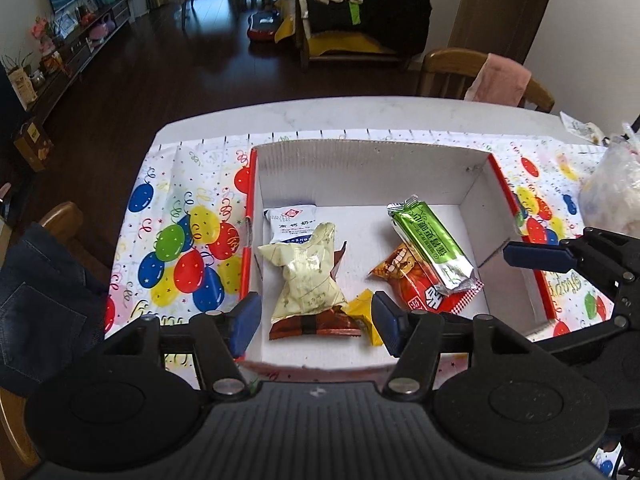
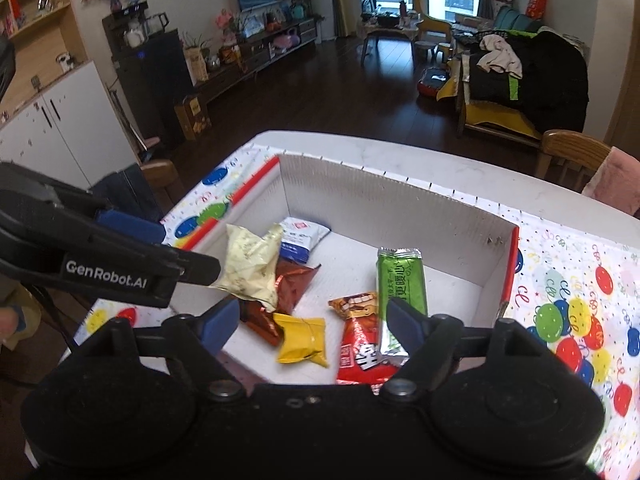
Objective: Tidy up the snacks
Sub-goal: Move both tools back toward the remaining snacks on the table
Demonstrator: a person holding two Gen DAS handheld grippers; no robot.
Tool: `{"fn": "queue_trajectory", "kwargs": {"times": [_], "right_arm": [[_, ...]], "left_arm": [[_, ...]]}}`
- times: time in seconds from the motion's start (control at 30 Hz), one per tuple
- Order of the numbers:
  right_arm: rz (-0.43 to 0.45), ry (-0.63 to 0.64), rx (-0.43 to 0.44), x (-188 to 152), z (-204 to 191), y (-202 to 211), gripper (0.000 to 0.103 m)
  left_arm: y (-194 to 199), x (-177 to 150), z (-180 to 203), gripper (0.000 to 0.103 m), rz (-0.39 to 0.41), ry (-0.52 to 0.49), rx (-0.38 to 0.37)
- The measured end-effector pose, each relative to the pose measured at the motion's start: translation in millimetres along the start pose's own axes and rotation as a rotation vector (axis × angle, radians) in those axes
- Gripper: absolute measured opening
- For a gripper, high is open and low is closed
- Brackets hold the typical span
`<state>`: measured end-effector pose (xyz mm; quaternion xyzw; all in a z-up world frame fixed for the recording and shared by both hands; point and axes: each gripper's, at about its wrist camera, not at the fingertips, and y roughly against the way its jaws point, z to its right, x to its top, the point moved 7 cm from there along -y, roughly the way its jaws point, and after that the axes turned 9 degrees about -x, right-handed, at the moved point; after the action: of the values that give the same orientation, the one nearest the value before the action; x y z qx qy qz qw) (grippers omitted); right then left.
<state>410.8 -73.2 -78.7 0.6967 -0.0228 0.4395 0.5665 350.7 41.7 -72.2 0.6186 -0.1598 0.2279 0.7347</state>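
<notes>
Six wrapped snacks lay inside the white cardboard box, which served as the collecting point for the task. Against the box's left wall sat a cream packet, resting on top of a brown foil packet and partly covering a white-and-blue packet toward the far wall. A small yellow packet touched the brown one near the box's front edge. Toward the box's right wall, a green bar lay diagonally across a red-and-orange packet, the two overlapping. The heaped, crossed arrangement suggested the items had been dropped in rather than laid in order; in my judgement, collecting was largely done and neat arrangement was not.

Both tools were empty. The left hand-held gripper hung above the box's front edge with its jaws spread wide on either side of the cream and brown packets, holding nothing. The right hand-held gripper stood likewise over the front edge, nearer the box's right side, jaws apart and bare, with the yellow packet and the red-and-orange packet lying between and below its fingertips. Whether either tool touched a packet could not be told.

Outward of the box, a balloon-print cloth covered the table beneath it. A clear plastic bag stood to the right of the box, well apart from it; its contents were unclear. Wooden chairs stood beyond the box at the table's far side.
</notes>
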Motion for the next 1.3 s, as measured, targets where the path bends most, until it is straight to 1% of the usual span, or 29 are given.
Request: {"fn": "queue_trajectory", "kwargs": {"times": [0.13,0.23,0.33,0.43,0.53,0.63,0.73,0.8,0.87,0.97,1.13,1.3], "right_arm": [[0.026,-0.026,-0.016,-2.2,-4.2,15.0,0.09],[0.041,-0.053,-0.022,-4.3,-7.1,25.5,0.091],[0.065,-0.081,-0.029,-7.8,-11.9,36.6,0.095],[0.09,-0.11,-0.014,-10.8,-19.2,49.5,0.096],[0.118,-0.132,-0.007,-16.3,-27.7,62.8,0.099],[0.131,-0.141,0.005,-24.6,-37.6,72.7,0.1],[0.141,-0.138,-0.001,-34.0,-47.1,79.2,0.101],[0.142,-0.136,-0.006,-41.4,-54.0,81.7,0.102],[0.133,-0.135,-0.012,-49.5,-58.9,82.9,0.102],[0.115,-0.138,-0.018,-63.9,-66.7,82.2,0.102],[0.071,-0.144,-0.024,-91.2,-78.1,77.9,0.102],[0.023,-0.134,-0.048,-121.0,-89.7,71.3,0.102]], "left_arm": [[20.7,-7.9,-3.6,0.064,0.039,-0.01,-0.016],[36.0,-14.4,-7.1,0.064,0.067,-0.019,-0.023],[51.0,-21.7,-10.5,0.065,0.099,-0.028,-0.029],[65.4,-30.1,-14.3,0.069,0.127,-0.043,-0.03],[80.0,-40.3,-18.6,0.069,0.152,-0.053,-0.036],[92.3,-51.2,-24.4,0.071,0.173,-0.06,-0.046],[103.7,-63.3,-30.0,0.073,0.209,-0.073,-0.027],[109.6,-71.3,-34.8,0.077,0.229,-0.081,-0.014],[114.2,-80.9,-39.9,0.078,0.241,-0.094,-0.007],[114.7,-95.0,-47.9,0.078,0.232,-0.114,0.009],[106.1,-120.5,-69.1,0.078,0.179,-0.071,-0.008],[97.0,-142.5,-89.1,0.078,0.139,-0.055,0.011]]}}
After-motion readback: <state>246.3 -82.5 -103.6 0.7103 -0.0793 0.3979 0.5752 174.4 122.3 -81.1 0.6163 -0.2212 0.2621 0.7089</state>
